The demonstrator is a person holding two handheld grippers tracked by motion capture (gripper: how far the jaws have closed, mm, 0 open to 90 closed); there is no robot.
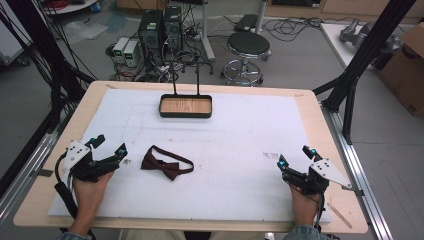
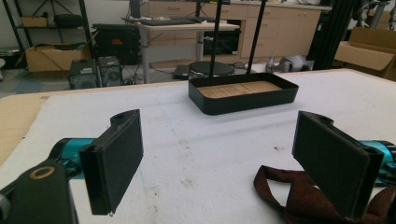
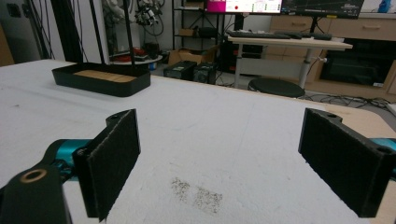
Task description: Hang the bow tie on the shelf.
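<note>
High view is showing a dark red bow tie [image 1: 166,163] lying flat on the white surface [image 1: 235,150], just beside the left gripper [image 1: 111,148]; both grippers' fingers are standing open and empty. It looks light, soft and floppy; pinching its central knot seems safest.

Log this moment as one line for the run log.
left gripper: open, beside bow tie | right gripper: open, empty | tray: far side, empty | bow tie: on mat, untouched
</note>
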